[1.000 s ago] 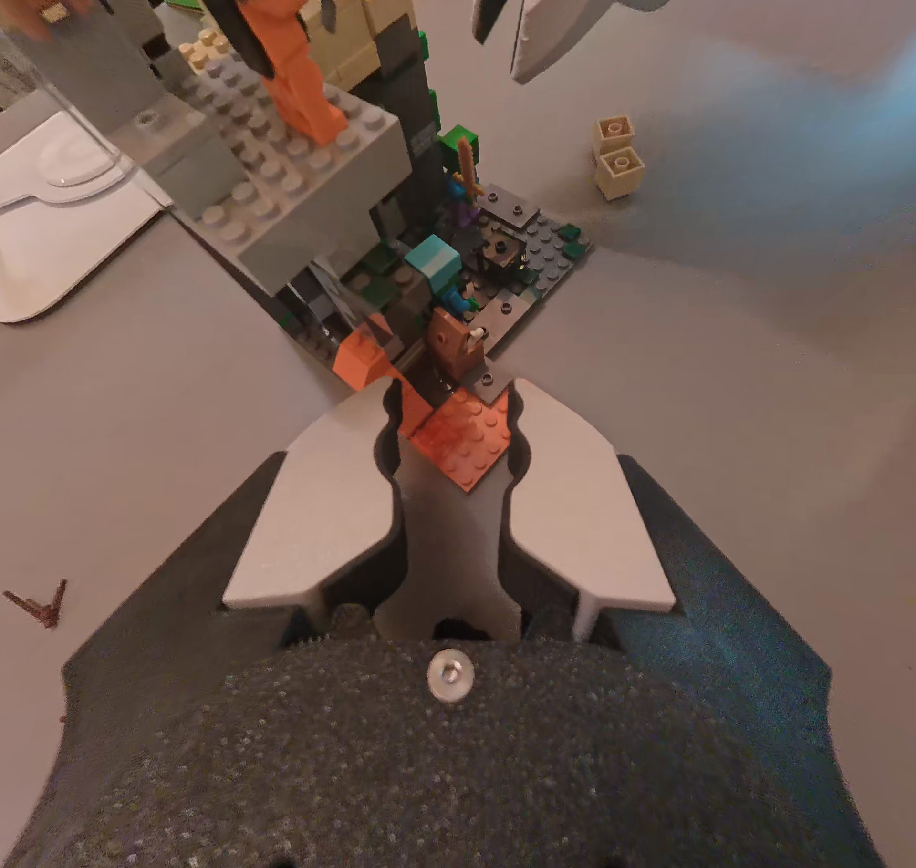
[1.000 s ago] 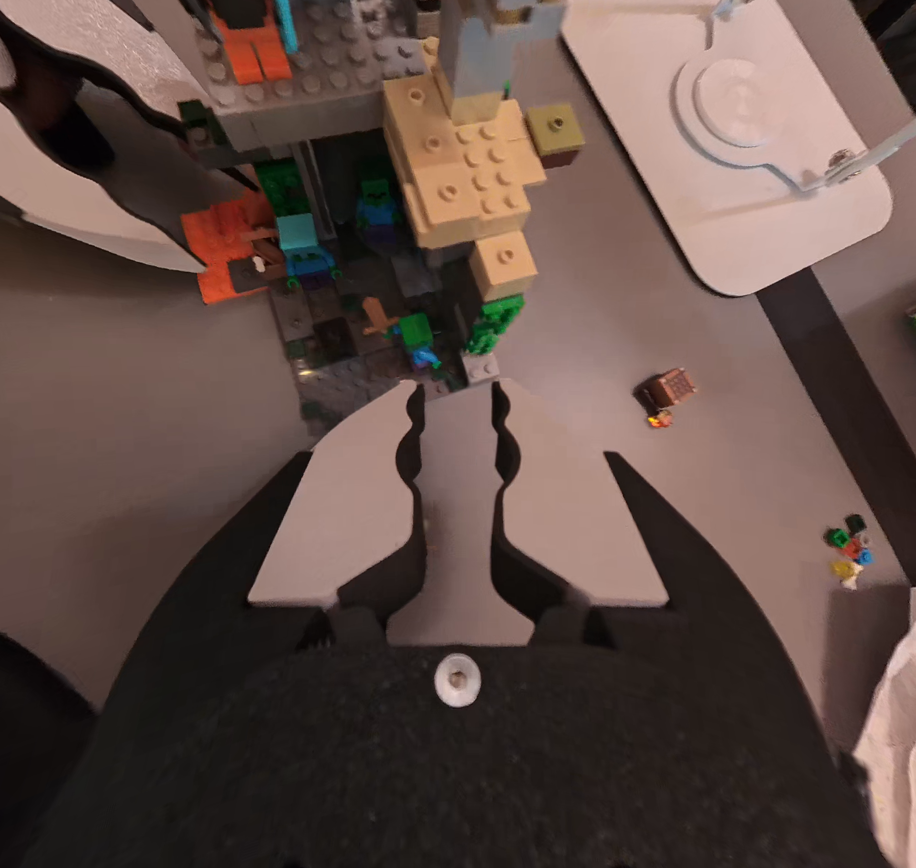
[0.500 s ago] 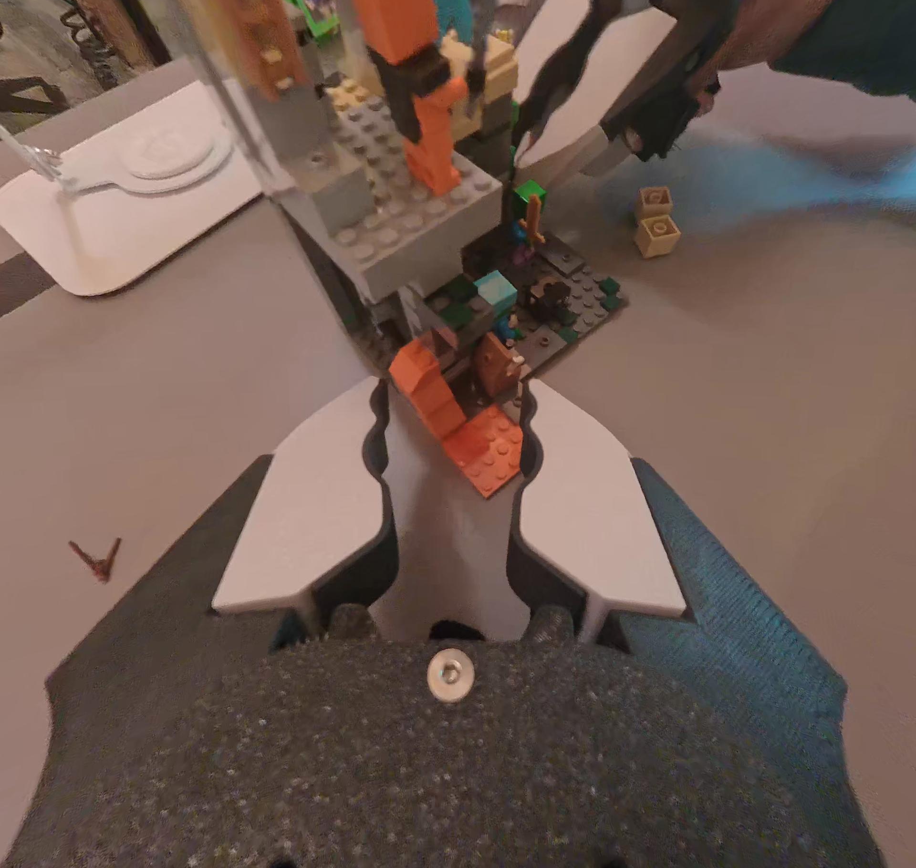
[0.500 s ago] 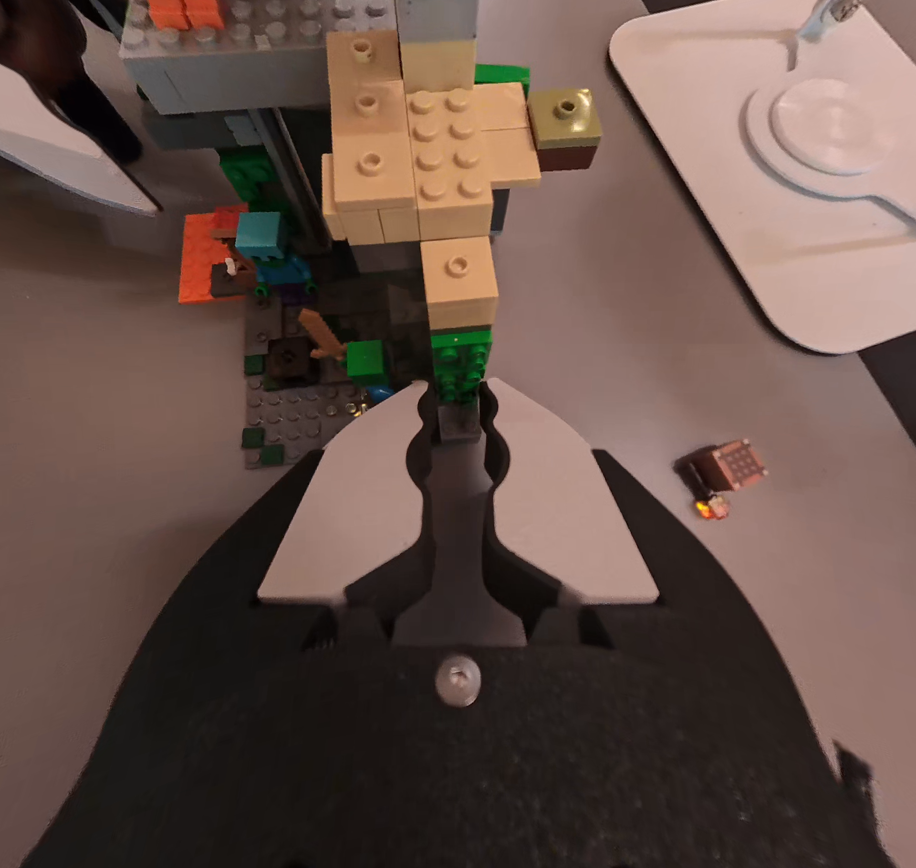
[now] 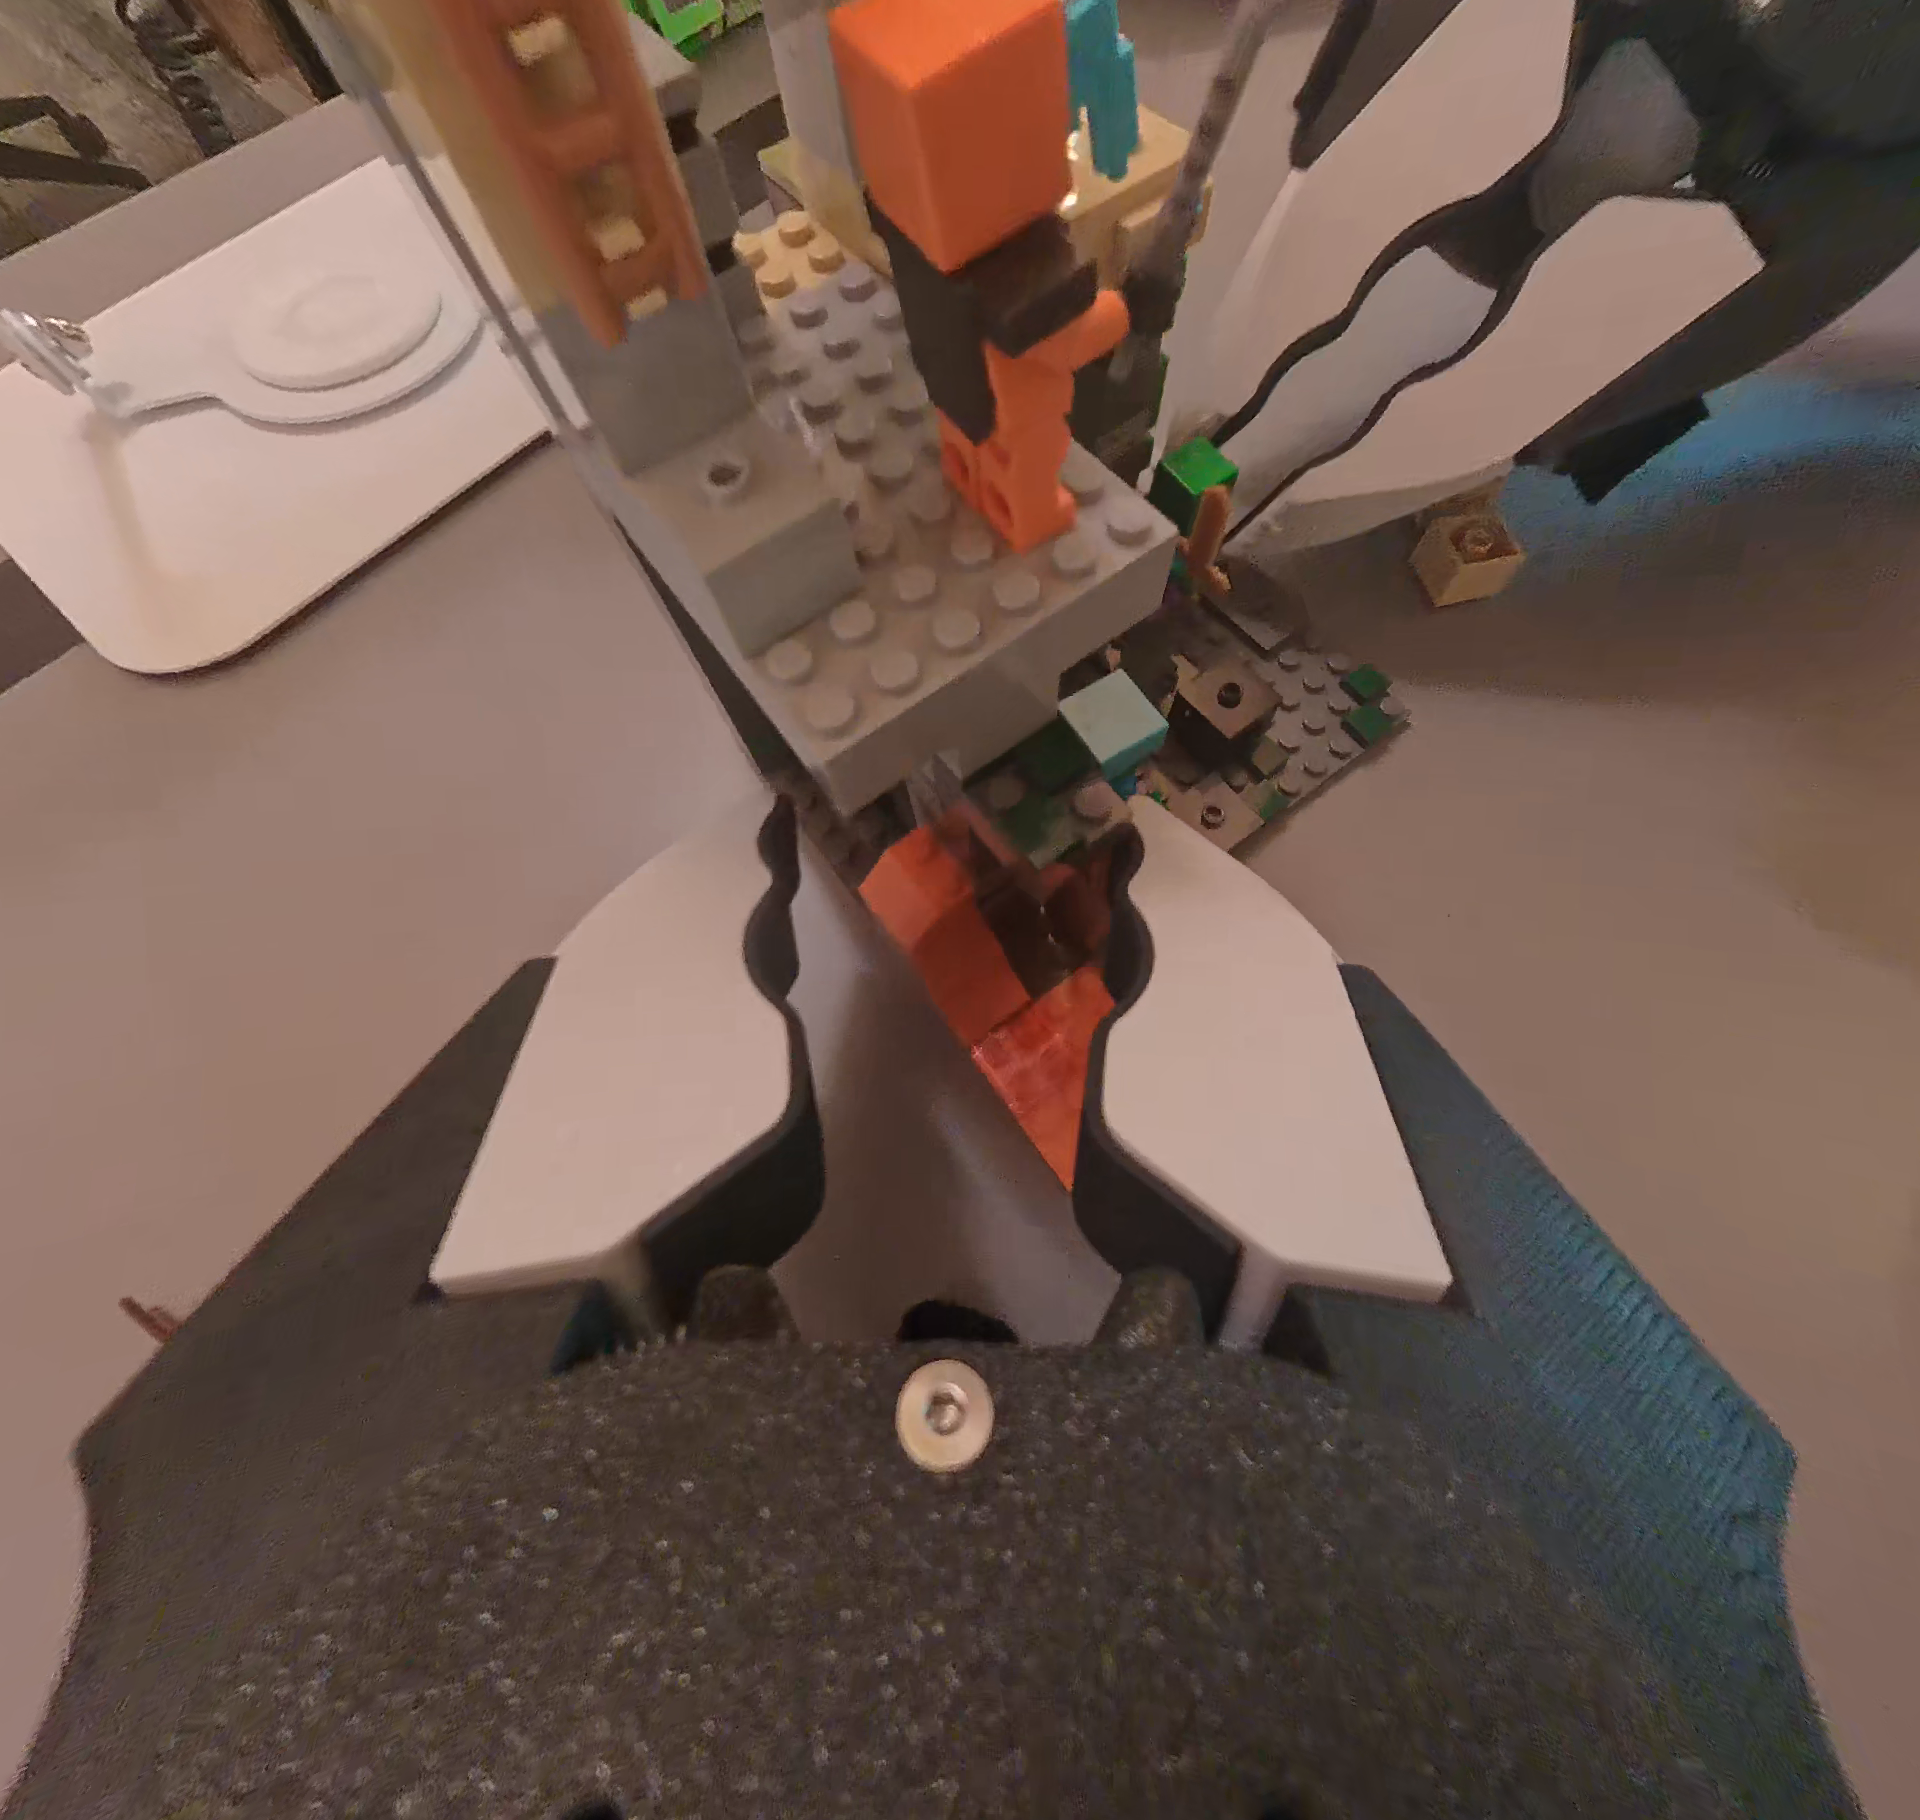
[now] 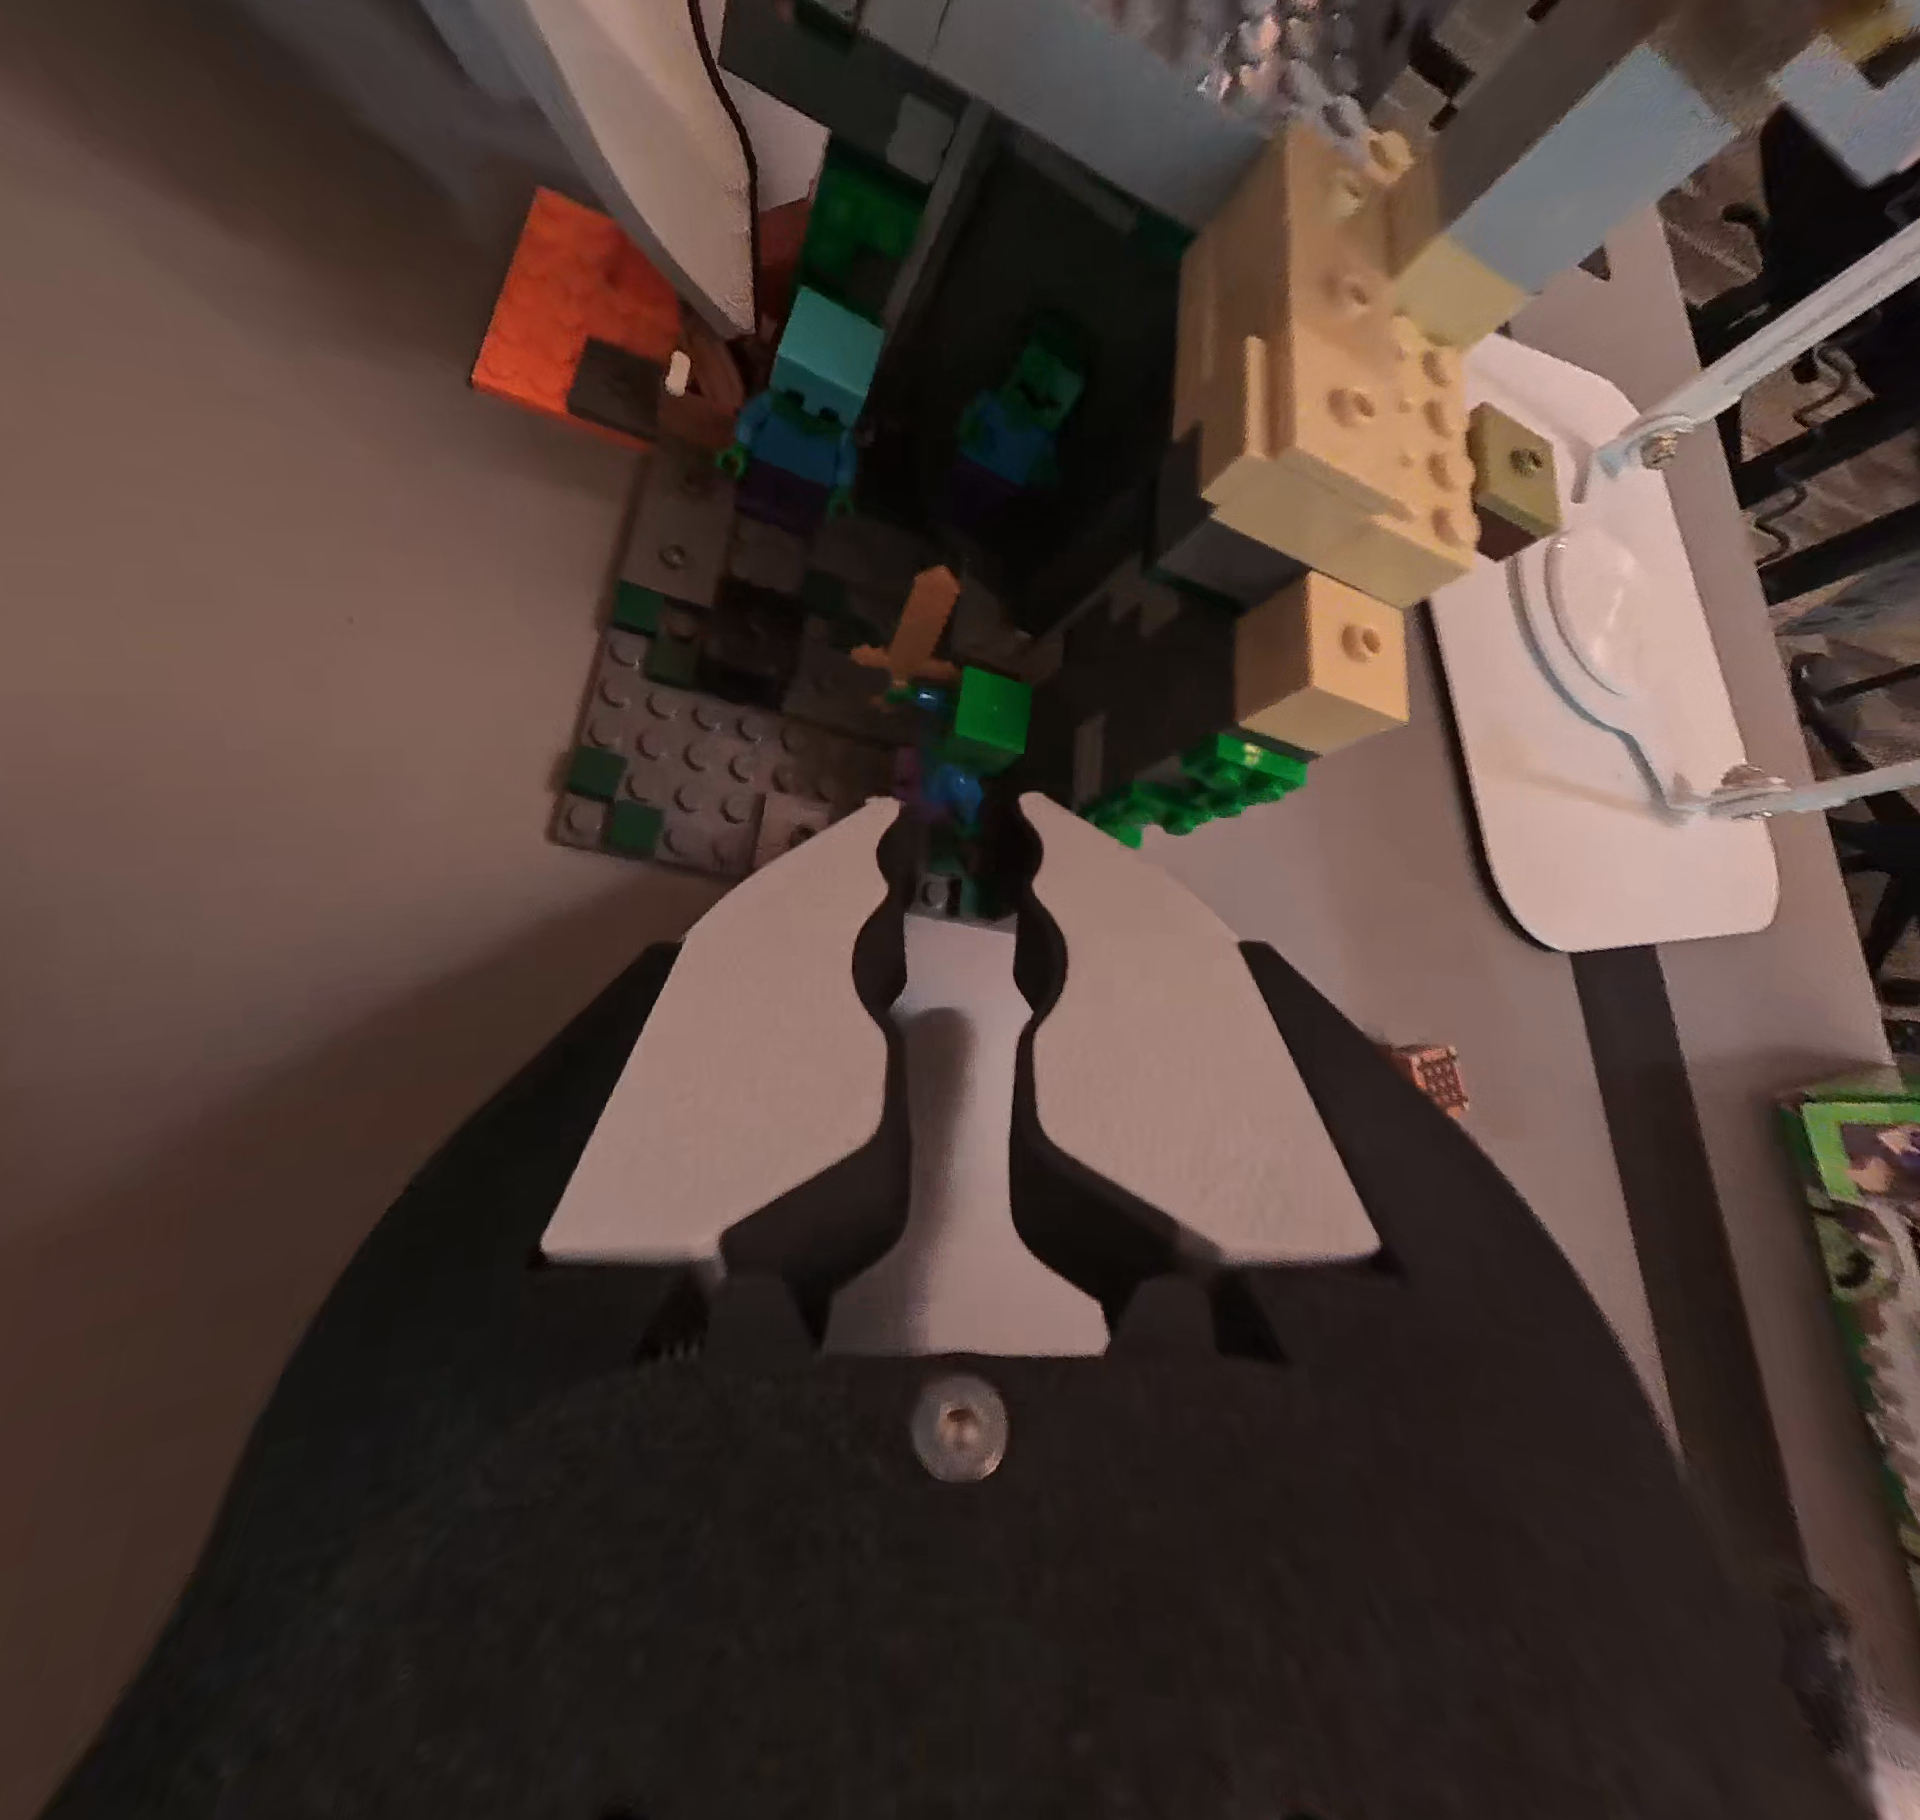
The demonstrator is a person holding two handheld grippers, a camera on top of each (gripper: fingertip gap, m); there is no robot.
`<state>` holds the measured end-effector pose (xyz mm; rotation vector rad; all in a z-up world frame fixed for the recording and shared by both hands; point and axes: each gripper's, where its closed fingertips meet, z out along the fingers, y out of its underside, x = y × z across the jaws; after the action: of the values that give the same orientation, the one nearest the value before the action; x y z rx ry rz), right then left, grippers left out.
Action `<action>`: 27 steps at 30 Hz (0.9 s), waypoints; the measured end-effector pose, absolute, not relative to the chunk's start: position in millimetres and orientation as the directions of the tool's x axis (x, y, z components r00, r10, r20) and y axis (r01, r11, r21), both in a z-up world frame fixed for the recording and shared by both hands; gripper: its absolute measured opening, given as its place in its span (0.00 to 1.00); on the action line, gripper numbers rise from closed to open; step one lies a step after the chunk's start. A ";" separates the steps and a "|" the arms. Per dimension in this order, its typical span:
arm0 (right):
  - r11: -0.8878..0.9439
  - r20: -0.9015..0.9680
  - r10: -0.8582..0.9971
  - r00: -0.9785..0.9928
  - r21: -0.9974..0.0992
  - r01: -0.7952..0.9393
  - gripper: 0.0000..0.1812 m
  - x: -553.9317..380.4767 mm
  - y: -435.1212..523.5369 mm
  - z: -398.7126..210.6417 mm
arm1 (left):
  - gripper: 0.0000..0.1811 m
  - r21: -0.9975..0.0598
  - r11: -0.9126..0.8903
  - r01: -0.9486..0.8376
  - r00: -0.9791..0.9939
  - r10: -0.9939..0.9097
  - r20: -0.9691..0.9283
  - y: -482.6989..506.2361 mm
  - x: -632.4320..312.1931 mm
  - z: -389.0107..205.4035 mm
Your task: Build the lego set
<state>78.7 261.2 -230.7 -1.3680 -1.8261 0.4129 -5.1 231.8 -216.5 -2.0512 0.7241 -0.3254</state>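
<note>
The left gripper point(image 5: 951, 835) has pushed in over the last second, its 2 fingers now spread apart around the orange plate point(image 5: 1039, 1043) at the foot of the lego model point(image 5: 935, 627), straddling that corner rather than pinching it; whether the pads touch the bricks cannot be told. The right gripper point(image 6: 961, 814) has closed in from the opposite side of the model, its fingers drawn to a narrow gap around the small green-headed figure point(image 6: 971, 731) with the tan sword point(image 6: 914, 627) at the base's edge; contact there is hidden. From the model outward, the orange figure point(image 5: 987, 243) stands on its grey upper platform point(image 5: 935, 627), the tan block stack point(image 6: 1330, 440) juts from its side, a loose tan brick point(image 5: 1465, 560) lies on the table point(image 5: 312, 887) just beyond the base, and a white stand base point(image 5: 260, 482) sits farther off. Both grippers converging suggests the model is being braced while the figure is seated or adjusted.
</note>
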 end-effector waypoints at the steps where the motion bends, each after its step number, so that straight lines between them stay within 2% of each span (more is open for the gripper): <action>1: 0.366 0.404 0.909 -0.099 -0.665 0.650 0.08 77.5 261.9 -232.1 | 0.31 -0.833 -0.418 -0.364 0.793 -0.608 -0.041 231.7 -4.7 -216.7; 5: 0.310 0.351 0.933 -0.076 -0.681 0.663 0.02 77.9 262.6 -233.7 | 0.27 -0.842 -0.416 -0.343 0.792 -0.610 -0.022 230.5 -2.8 -217.8; 10: 0.090 0.155 0.987 0.029 -0.708 0.700 0.02 78.6 259.2 -234.1 | 0.23 -0.845 -0.381 -0.376 0.777 -0.626 -0.063 227.9 1.9 -219.1; 16: -0.224 -0.138 0.974 0.180 -0.691 0.687 0.02 78.1 252.9 -235.2 | 0.25 -0.842 -0.360 -0.402 0.767 -0.634 -0.095 226.6 3.5 -220.8; 21: -0.406 -0.324 0.912 0.251 -0.628 0.664 0.02 78.1 240.0 -235.7 | 0.24 -0.849 -0.363 -0.383 0.775 -0.626 -0.082 225.0 3.0 -220.1; 27: -0.666 -0.600 0.723 0.343 -0.472 0.578 0.02 79.2 227.1 -234.3 | 0.25 -0.850 -0.363 -0.382 0.772 -0.631 -0.077 223.1 5.5 -220.0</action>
<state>79.2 227.1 -234.3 -2.4254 -1.1886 1.2247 5.5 223.1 -220.0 -1.9961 0.7606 -0.3237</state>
